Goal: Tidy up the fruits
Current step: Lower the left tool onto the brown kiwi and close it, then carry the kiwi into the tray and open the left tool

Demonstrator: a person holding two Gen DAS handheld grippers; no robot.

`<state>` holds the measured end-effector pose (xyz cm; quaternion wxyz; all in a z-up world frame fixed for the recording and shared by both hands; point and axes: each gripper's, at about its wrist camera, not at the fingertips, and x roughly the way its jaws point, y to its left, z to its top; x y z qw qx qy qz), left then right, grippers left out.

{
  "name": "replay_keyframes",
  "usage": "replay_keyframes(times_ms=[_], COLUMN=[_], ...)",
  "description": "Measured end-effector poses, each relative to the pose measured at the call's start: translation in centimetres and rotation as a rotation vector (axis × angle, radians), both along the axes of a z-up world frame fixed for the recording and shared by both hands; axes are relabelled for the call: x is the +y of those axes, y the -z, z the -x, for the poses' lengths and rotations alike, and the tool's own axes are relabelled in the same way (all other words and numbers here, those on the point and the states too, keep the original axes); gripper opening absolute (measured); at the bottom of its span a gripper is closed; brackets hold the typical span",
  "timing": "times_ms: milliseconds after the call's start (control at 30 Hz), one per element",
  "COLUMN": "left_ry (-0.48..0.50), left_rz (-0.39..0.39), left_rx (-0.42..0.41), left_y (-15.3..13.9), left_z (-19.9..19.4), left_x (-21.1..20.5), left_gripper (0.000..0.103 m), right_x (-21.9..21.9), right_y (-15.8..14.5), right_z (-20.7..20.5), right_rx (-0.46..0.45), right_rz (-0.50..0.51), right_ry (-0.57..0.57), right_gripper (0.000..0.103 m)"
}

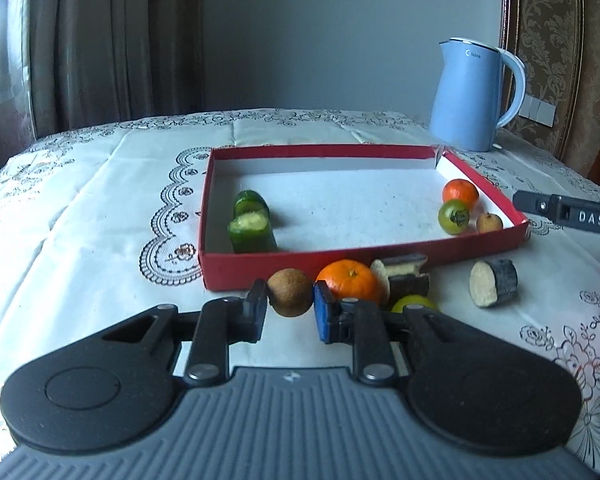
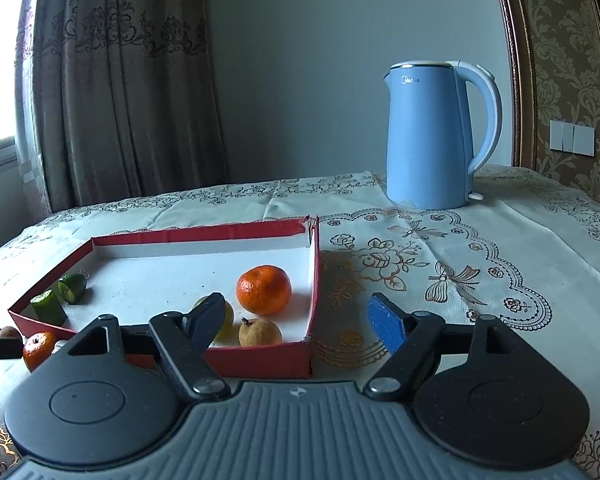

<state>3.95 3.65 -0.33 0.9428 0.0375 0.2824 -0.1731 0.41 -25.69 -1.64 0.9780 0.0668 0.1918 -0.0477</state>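
Jaws of the left gripper [image 1: 290,304] squeeze a small brown fruit [image 1: 290,292], likely to lift it into the red box [image 1: 380,258]. Right gripper [image 2: 300,322] waits wide and empty, above the box's near corner.

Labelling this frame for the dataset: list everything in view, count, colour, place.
box: 1, red, mid-table
cucumber pieces: 2, green, box left
mandarin in box: 1, orange, box right
green fruit: 1, box right
small brown fruit: 1, box right corner
mandarin outside: 1, orange, before box
dark pieces: several, pale-cut, before box
yellow-green fruit: 1, before box
kettle: 1, blue, far right
tablecloth: 1, white, patterned
brown fruit: 1, in left tool
left tool: shut on brown fruit
right tool: open, empty
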Motion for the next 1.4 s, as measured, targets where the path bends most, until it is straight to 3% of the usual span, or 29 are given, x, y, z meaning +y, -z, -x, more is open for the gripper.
replay_keyframes(times_ms=[400,700,967,1400], left_ry=[-0.043,-0.030,-0.043,-0.073], left_rz=[0.000,-0.013,-0.009,-0.041], left_rx=[0.000,-0.042,-0.096,0.014], left_y=[-1.0,-2.7,-4.0,-0.6], left_z=[-0.4,-1.0,-3.8,-11.2], left_x=[0.5,-0.5,-2.9,-5.5], left_gripper=[0.022,0.023,0.023,0.023], right_x=[-0.2,-0.3,-0.3,-1.3], right_y=[0.0,0.0,0.0,0.2], right_z=[0.1,0.1,0.1,-0.5], right_rx=[0.001,-0.003,-0.004,0.024], right_rz=[-0.005,-0.014,-0.013,-0.099], right_ry=[0.003,0.009,0.008,-0.006], right_gripper=[0.079,0.079,0.079,0.079])
